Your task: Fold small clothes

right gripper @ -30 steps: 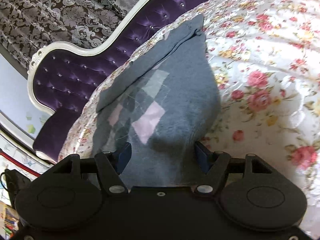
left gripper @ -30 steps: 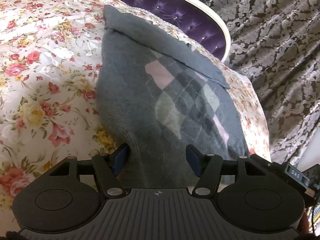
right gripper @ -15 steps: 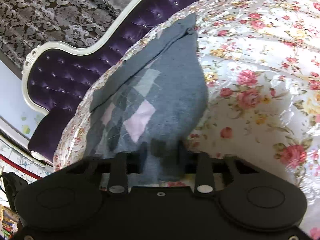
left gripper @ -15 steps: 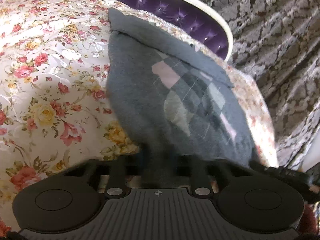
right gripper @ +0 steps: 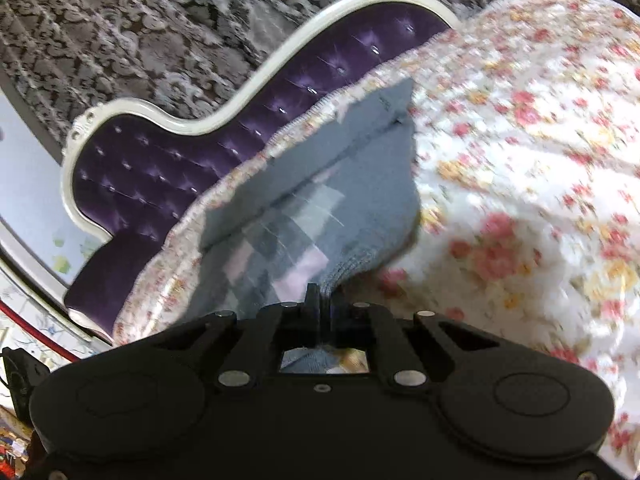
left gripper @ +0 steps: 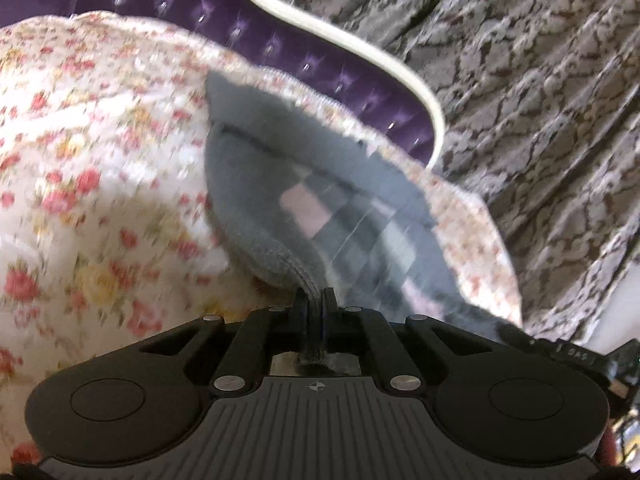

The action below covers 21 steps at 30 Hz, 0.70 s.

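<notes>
The grey knit [left gripper: 256,200], with a pink and dark diamond panel, lies on the floral bedspread [left gripper: 80,208] near the bed's far edge, its top already folded over as a band along the far side. Its near ribbed hem is pinched up off the cover at two corners. The left gripper [left gripper: 318,300] is clamped on one corner of the hem, the jaws having just closed with the cloth between them. The right gripper [right gripper: 322,300] has likewise just closed on the other corner, a narrow bunch of rib standing between its fingers. Behind the bed stands a purple tufted headboard [right gripper: 160,168] with a white frame, and patterned curtains [left gripper: 540,100] beyond

The step in hand looks like the lengthwise fold: hem raised, ready to travel toward the far band. The next move likely calls for both hands to carry the hem forward evenly, keeping it taut between them so the edge lands square
</notes>
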### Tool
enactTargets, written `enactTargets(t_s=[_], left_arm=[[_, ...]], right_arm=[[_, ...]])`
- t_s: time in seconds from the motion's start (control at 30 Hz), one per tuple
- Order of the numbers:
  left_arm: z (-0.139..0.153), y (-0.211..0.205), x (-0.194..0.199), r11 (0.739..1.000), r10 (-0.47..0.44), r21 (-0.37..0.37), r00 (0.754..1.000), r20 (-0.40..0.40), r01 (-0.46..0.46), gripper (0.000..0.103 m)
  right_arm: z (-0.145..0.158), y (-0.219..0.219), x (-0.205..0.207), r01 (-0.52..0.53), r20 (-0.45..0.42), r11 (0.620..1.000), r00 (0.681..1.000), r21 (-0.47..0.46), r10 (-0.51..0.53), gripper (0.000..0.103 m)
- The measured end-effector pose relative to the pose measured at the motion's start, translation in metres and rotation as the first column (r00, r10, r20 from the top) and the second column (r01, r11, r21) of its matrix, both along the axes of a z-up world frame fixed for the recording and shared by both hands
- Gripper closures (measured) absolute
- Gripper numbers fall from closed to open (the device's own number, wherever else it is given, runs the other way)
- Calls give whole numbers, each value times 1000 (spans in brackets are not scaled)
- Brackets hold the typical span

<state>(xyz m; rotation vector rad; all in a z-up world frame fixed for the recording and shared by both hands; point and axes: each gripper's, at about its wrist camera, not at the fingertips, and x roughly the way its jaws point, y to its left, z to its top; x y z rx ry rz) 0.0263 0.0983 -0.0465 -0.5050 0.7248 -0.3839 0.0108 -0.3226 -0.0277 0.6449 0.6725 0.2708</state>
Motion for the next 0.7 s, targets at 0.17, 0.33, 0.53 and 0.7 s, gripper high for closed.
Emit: enactTargets(t_s=[0.17,0.33,0.53,0.7], left_arm=[[26,3,19,999,-18,-43,999,44,20,98],[52,4,52,996,-43,-74,995,84,50,98],[72,3,106,997,-26,-61,988,152,36,98],[69,1,172,997,-7,-72,988,153,18,98]], right_arm=[[19,-4,16,-14,63,999,998,49,11,92],[43,-10,46,-35,133,995,991,98,22,92],[64,-16,102,-59,200,990,979,131,32,92],[63,-21,170,-40,217,992,976,120,13,92]])
